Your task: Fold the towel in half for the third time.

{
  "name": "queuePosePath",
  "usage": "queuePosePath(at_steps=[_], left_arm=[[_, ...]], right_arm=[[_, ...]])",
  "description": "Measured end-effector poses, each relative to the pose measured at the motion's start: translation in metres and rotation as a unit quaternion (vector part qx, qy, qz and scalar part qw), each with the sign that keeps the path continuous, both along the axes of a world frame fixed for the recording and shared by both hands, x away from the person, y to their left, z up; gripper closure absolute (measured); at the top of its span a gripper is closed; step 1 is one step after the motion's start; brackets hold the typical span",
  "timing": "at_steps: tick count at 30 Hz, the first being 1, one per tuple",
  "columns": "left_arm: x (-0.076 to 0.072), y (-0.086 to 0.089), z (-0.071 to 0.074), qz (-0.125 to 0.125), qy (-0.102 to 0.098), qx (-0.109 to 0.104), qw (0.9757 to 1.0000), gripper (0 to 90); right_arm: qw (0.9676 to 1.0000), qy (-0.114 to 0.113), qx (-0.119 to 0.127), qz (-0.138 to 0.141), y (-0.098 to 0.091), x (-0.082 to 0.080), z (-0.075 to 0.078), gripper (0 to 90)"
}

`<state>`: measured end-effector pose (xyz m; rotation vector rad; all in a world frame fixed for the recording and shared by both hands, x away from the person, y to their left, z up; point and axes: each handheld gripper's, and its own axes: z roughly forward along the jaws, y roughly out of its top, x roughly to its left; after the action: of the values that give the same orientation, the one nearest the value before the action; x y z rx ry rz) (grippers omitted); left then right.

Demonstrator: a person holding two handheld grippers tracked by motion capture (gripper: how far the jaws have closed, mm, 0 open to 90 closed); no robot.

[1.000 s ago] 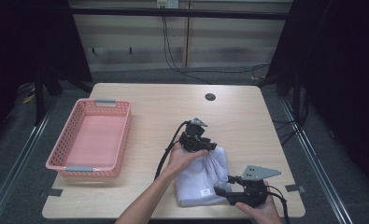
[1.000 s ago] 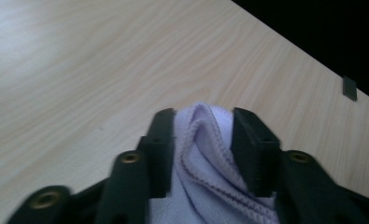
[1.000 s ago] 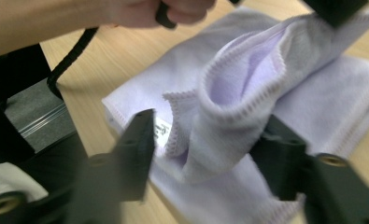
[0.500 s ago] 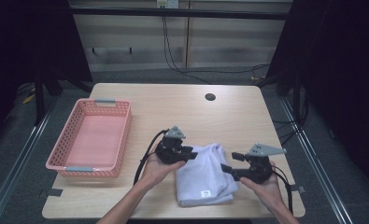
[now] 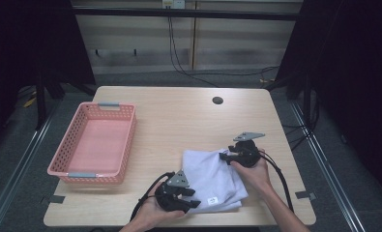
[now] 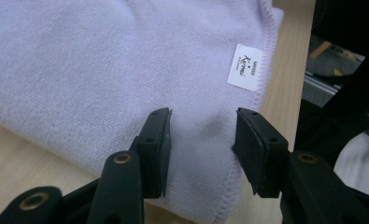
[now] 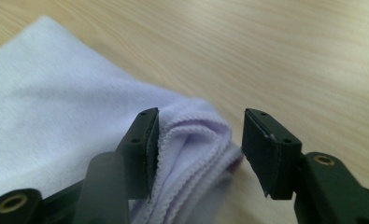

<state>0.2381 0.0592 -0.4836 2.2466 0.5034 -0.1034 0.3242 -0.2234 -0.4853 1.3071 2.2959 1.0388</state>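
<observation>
Table (image 5: 179,121): pale wood-grain top, rectangular, rounded corners; small dark round hole (image 5: 217,100) near far edge.
Room: dark surround, grey floor, cables along far wall, metal rails at left and right of table.
Basket (image 5: 125,140): pink plastic, perforated lattice walls, rectangular, grey handles at both ends; left half of table, well apart from cloth.
Towel (image 5: 208,174): lavender terry, soft nap, stitched hem, folded in layers; white sewn label (image 6: 245,66) near one corner; near right part of table.
Left gripper (image 5: 191,200): black, at near left edge of towel; jaws just opening, spread over hem, pads clear of fabric.
Right gripper (image 5: 223,155): black, grey three-cornered plate on top, at far right corner; jaws just closing, still spread, folded layers between, one pad against the fold.
</observation>
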Motion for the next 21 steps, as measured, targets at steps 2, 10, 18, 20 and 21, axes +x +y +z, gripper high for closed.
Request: queuePosePath(at_steps=[2,10,18,20,21], left_arm=[[-0.002,0.001,0.0,-0.008,-0.013,0.008,0.9999,54.7],[-0.002,0.009,-0.001,-0.014,-0.019,0.014,0.9996,54.2],[-0.009,0.022,0.006,0.015,0.005,0.012,0.9998,46.8],[-0.012,0.029,0.007,0.032,0.009,0.01,0.9994,43.8],[-0.014,0.032,0.007,0.031,0.01,0.02,0.9993,41.4]], right_arm=[[1.0,0.001,0.004,-0.004,-0.006,-0.004,-0.001,46.6],[0.9997,0.022,0.001,-0.004,-0.015,-0.016,-0.005,48.3],[0.9996,0.027,0.004,0.009,-0.022,-0.019,-0.005,38.6],[0.9994,0.026,0.021,0.005,-0.023,-0.014,-0.004,32.8],[0.9994,0.014,0.031,0.007,-0.023,-0.011,-0.002,30.3]])
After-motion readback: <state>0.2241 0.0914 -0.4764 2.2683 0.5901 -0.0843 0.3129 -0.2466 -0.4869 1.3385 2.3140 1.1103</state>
